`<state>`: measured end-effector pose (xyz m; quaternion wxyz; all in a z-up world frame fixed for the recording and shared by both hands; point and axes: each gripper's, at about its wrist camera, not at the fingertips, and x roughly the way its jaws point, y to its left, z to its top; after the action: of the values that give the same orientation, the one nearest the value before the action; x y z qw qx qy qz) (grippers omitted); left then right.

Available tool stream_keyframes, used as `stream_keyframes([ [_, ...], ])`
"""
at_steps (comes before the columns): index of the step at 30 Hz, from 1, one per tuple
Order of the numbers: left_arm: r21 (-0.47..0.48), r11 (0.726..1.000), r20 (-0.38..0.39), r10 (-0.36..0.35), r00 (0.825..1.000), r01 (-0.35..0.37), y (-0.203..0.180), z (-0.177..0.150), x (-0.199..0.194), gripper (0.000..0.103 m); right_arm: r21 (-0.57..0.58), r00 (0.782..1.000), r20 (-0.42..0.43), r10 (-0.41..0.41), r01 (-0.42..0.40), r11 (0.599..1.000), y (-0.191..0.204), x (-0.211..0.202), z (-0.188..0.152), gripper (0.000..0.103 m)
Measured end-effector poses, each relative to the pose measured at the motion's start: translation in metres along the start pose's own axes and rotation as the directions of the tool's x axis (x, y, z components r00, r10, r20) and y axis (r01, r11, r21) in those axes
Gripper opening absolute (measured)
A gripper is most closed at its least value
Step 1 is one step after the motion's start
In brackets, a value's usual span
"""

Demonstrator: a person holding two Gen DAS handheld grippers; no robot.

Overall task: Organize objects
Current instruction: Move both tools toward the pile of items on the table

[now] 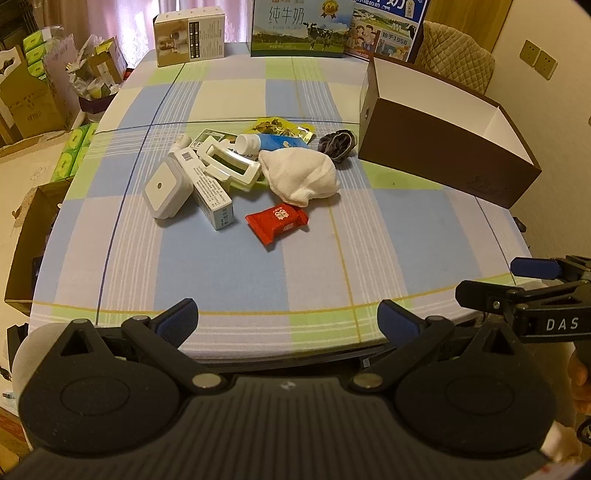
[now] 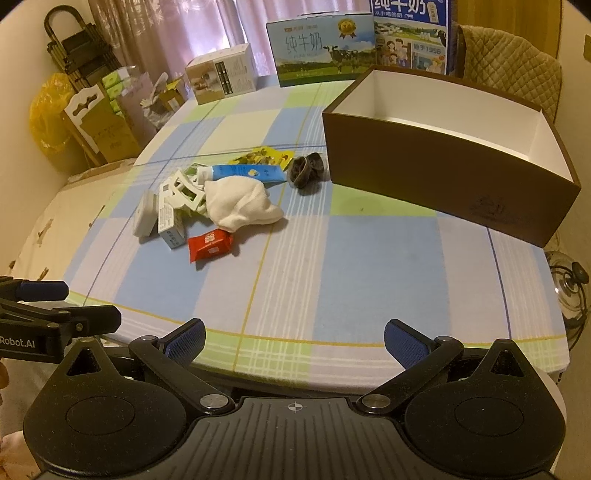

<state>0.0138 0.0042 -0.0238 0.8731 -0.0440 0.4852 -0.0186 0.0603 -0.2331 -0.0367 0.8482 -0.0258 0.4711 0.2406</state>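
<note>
A pile of small objects lies mid-table: a red snack packet, a white cloth, a dark scrunchie, a blue tube, a white plug-in light, a narrow white carton and a white plastic frame. An open brown box with a white inside stands to the right. My left gripper and right gripper hover open over the table's near edge, holding nothing.
Milk cartons and a beige product box line the table's far edge. Cardboard boxes and tissue packs crowd the floor at left. A quilted chair back stands behind the brown box.
</note>
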Motion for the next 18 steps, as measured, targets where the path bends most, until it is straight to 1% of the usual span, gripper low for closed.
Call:
stream_keyframes([
  [10,-0.017,1.0,-0.007,0.017,1.0,-0.017,0.009,0.008,0.009,0.102,-0.017,1.0,0.008,0.017,-0.017,1.0,0.002,0.011,0.006,0.101],
  [15,-0.038,0.999,0.003,0.03,1.0,-0.03,0.021,0.012,0.015,0.102,-0.014,0.999,0.023,0.041,-0.04,0.999,0.003,0.023,0.014,0.1],
  [18,-0.053,0.998,0.016,0.04,0.999,-0.039,0.031,0.016,0.018,0.102,-0.03,0.997,0.046,0.055,-0.054,0.998,0.005,0.03,0.02,0.1],
])
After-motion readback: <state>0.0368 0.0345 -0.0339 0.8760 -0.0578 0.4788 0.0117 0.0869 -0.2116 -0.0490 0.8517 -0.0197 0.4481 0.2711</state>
